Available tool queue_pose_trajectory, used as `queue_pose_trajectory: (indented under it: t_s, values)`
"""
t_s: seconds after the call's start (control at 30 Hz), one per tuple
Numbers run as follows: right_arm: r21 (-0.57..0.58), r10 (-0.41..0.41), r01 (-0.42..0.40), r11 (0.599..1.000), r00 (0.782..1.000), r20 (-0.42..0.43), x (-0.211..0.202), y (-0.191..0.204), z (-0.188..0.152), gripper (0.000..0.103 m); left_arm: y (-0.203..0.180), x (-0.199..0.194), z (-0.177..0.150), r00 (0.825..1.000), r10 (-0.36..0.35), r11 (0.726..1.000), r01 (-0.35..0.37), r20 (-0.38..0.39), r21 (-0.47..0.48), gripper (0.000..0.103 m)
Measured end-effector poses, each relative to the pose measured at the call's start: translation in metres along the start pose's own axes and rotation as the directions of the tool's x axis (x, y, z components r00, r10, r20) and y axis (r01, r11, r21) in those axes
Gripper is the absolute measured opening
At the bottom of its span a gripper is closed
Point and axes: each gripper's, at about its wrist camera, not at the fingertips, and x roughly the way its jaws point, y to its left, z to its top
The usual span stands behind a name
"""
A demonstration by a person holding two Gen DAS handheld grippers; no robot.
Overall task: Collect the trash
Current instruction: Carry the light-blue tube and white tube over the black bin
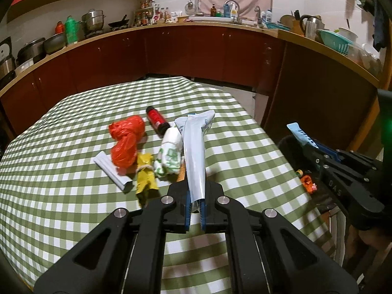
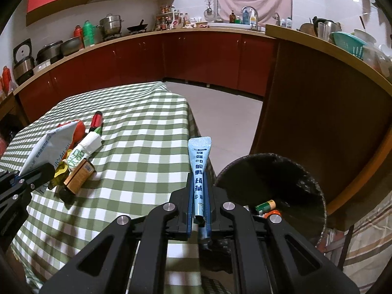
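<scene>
Ahead of the left gripper (image 1: 195, 210) a cluster of trash (image 1: 144, 147) crowds the tablecloth (image 1: 61, 196); left stays bare. Right of the right gripper (image 2: 199, 216) the bin (image 2: 306, 181) gapes unobstructed.

The right gripper (image 2: 199, 197) is clamped on a blue sachet (image 2: 199, 171) that sticks up over the edge of the checked tablecloth (image 2: 137, 147). Just right of it stands a black bin (image 2: 306, 178) with a few bits of trash inside. At far left, the left gripper (image 2: 27, 175) holds a grey pouch (image 2: 50, 147) near a brown bottle (image 2: 79, 175).
</scene>
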Motion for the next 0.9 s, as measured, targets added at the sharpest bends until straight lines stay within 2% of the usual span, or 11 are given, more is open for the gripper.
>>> queue_pose_trajectory:
  t_s: [0.9]
  values:
    - [0.070, -0.091, 0.091, 0.993, 0.996, 0.005, -0.003, -0.065, -0.007, 0.008, -0.090, 0.032, 0.011, 0.994, -0.111, 0.989, 0.111, -0.009, 0.098, 0.005]
